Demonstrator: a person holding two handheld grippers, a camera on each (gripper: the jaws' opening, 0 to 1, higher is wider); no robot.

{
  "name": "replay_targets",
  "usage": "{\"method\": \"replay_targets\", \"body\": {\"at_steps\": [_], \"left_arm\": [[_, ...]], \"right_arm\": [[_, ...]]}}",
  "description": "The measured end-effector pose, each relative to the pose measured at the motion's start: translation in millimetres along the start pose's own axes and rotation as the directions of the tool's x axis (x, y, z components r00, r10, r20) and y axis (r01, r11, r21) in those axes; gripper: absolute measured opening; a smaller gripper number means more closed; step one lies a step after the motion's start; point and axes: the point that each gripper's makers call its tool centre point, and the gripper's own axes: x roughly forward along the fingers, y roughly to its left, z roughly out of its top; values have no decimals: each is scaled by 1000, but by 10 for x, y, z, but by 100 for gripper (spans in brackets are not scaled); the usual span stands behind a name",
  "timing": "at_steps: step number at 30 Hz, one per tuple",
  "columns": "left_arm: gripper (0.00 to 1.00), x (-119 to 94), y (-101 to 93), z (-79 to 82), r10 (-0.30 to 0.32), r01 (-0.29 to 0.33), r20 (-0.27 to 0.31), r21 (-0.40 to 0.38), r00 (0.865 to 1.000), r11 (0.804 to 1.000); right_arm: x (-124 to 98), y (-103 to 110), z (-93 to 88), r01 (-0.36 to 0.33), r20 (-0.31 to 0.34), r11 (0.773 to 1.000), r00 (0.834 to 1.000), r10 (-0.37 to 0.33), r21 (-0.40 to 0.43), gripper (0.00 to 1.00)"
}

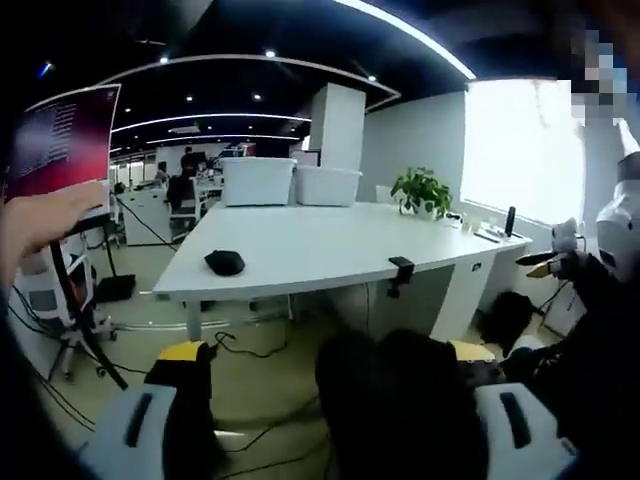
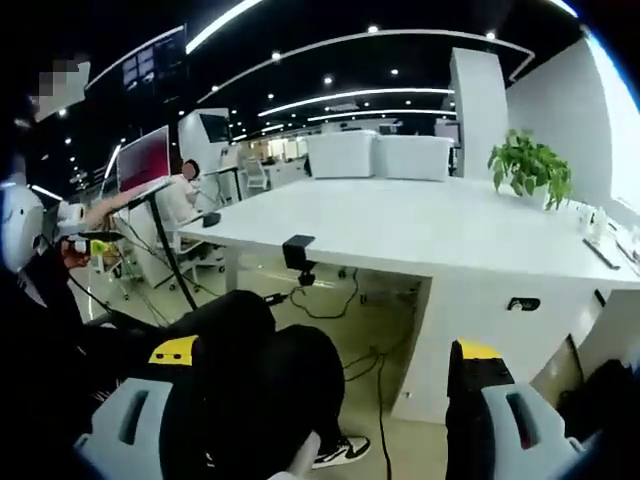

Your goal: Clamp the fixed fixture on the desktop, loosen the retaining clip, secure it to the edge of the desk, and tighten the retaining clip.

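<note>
A black clamp fixture (image 1: 400, 270) sits on the near edge of the white desk (image 1: 320, 240), with part of it hanging below the edge. The right gripper view has the same clamp (image 2: 298, 254) on the desk's (image 2: 420, 225) front edge. My left gripper (image 1: 328, 352) is open, its yellow-tipped jaws wide apart, low and well short of the desk. My right gripper (image 2: 325, 352) is likewise open with nothing in it, far back from the clamp. A person's dark-clothed knees (image 1: 400, 390) lie between the jaws.
A black mouse-like object (image 1: 224, 262), two white bins (image 1: 290, 183) and a potted plant (image 1: 422, 190) are on the desk. Cables run over the floor (image 2: 340, 300) beneath it. A stand with a red screen (image 1: 62, 140) is at left. A person in dark clothes (image 1: 600, 300) sits at the right edge.
</note>
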Motion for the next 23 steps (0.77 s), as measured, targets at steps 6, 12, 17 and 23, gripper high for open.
{"method": "replay_targets", "body": {"at_steps": [6,12,17,23], "left_arm": [[95,37,-66,71,-24,23,25,8,999,1000],[95,177,-85,32,-53,53,25,3,998,999],[95,267,-115,23,-75,75,25,-8,997,997],[95,332,-115,42,-88,88,30,-12,996,996]], "right_arm": [[-74,52,-113,8,10,1000,1000,-8,27,97],[-106,43,-173,27,-1,999,1000,-27,33,97],[-129,39,-171,38,-3,999,999,-38,34,97],[-162,21,-159,58,20,998,998,-58,41,97]]}}
